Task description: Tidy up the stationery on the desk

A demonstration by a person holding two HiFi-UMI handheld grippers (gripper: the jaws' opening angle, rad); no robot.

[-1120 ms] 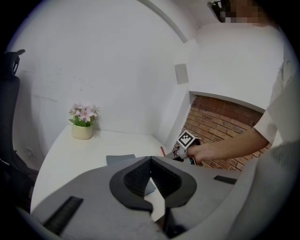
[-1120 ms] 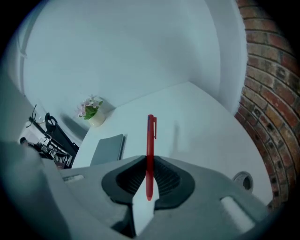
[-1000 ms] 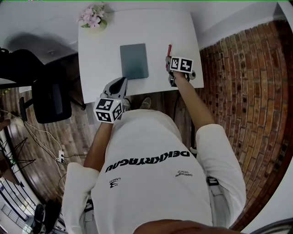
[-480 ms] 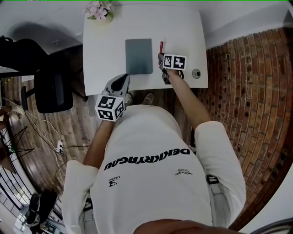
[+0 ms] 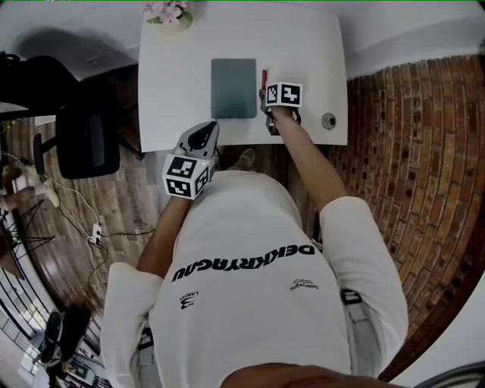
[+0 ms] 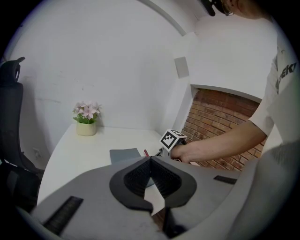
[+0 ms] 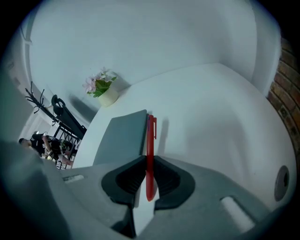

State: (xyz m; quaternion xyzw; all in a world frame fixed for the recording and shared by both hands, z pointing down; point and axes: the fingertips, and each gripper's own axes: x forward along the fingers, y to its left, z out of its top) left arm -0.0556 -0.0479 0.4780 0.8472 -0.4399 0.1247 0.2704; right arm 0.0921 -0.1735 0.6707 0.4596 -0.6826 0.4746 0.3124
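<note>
Over the last second the right gripper (image 7: 146,165) has carried the red pen (image 7: 150,140) leftward across the white tabletop (image 5: 174,83). Before, the pen was well apart from the grey notebook (image 5: 233,88); now it runs just beside the notebook's 3 o'clock edge, parallel to it, its far end pointing to 12 o'clock. The fingers still pinch the pen near its rear end. Its shadow falls on the tabletop to the right, so I cannot tell whether it rests on the surface yet. A round fitting in the tabletop (image 5: 328,120), half covered by that hand a second ago, now shows clear at the gripper's 4 o'clock. For the tidying, the pen looks lined up with the notebook, and lowering and letting go seems all that is left for this piece. The left gripper (image 6: 151,161) has barely moved: it hangs off the tabletop's near edge at the notebook's 7 o'clock, fingers pressed together on nothing. The tabletop is otherwise bare except for a small pot of pink flowers (image 5: 170,15) at its 11 o'clock corner. Around it are a white wall at 12 o'clock, a brick wall (image 5: 409,151) at 3 o'clock, a dark office chair (image 5: 85,148) at 9 o'clock and wooden flooring (image 5: 114,212).
</note>
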